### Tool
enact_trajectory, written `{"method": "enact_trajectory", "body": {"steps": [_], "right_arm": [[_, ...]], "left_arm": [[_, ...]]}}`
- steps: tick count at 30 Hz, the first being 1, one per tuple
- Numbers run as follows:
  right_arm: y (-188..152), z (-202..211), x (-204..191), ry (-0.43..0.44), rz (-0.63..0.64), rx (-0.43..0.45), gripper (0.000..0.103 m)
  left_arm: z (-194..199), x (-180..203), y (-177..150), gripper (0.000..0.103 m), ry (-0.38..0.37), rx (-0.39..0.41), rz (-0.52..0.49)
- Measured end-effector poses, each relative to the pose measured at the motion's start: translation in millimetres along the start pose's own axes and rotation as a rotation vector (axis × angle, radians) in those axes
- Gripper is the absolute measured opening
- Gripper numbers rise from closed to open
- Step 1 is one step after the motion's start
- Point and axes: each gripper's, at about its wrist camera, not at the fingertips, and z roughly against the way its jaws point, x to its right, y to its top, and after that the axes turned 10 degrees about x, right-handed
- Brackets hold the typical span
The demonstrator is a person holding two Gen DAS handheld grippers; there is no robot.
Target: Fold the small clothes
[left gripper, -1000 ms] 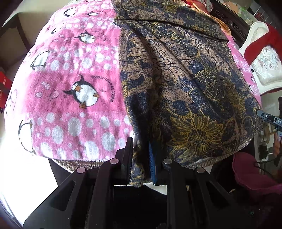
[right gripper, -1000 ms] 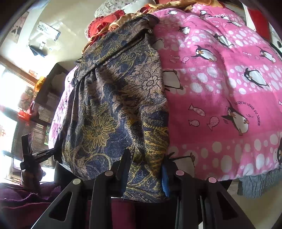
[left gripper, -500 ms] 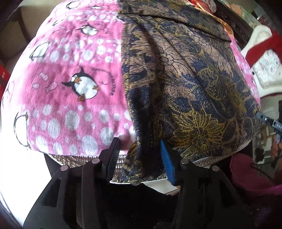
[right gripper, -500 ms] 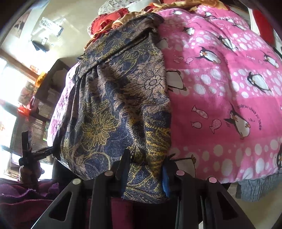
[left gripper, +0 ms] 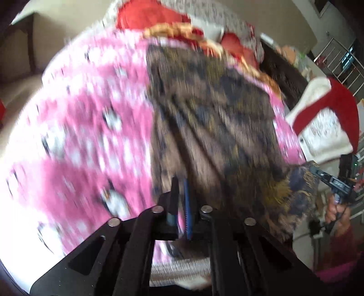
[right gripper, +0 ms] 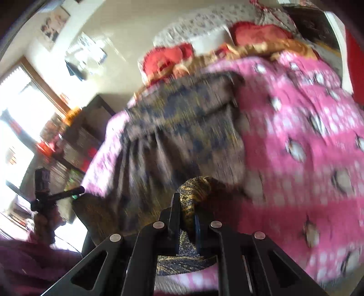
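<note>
A dark blue and brown floral skirt (left gripper: 211, 127) lies lengthwise on a pink penguin blanket (left gripper: 86, 136), waistband at the far end. Both views are motion-blurred. My left gripper (left gripper: 180, 193) is shut on the skirt's near left hem corner, lifted off the bed. My right gripper (right gripper: 185, 209) is shut on the near right hem corner (right gripper: 195, 189), bunched between the fingers. In the left wrist view the right gripper (left gripper: 334, 182) shows at the far right, holding the raised hem. The skirt (right gripper: 182, 141) also fills the right wrist view.
Red and patterned pillows (left gripper: 173, 18) lie at the bed's head. A white and red chair (left gripper: 325, 123) stands to the right. A dark shelf unit (right gripper: 75, 136) and bright window (right gripper: 20, 109) are left of the bed. The blanket (right gripper: 307, 136) covers the bed.
My left gripper opened, then shut again on the hem. Both grippers have lifted the near hem and moved it toward the waistband; the views swung up to the bed's head.
</note>
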Motion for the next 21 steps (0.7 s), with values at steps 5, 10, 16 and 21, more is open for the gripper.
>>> {"method": "enact_trajectory", "body": {"steps": [5,10,16,21], "right_arm": [[51.2,-18.0,-4.4,0.018,0.008,0.094,0.009],[65.7,-36.8,-11.4,0.02,0.05,0.056,0.009],[49.5,-41.3,4.7,0.026,-0.005,0.028,0.009],[41.3,-37.2,17.9,0.015,-0.05,0.02,0.009]], "left_arm": [[-8.8,-7.0,42.4,0.002,0.021,0.042,-0.008],[-8.9,-10.2,36.0,0.009,0.003,-0.05,0.0],[-15.6,-22.8,-27.4,0.066,0.027,-0.226,0.076],[-30.5,-22.0,-75.2,0.066,0.039,-0.37,0.078]]}}
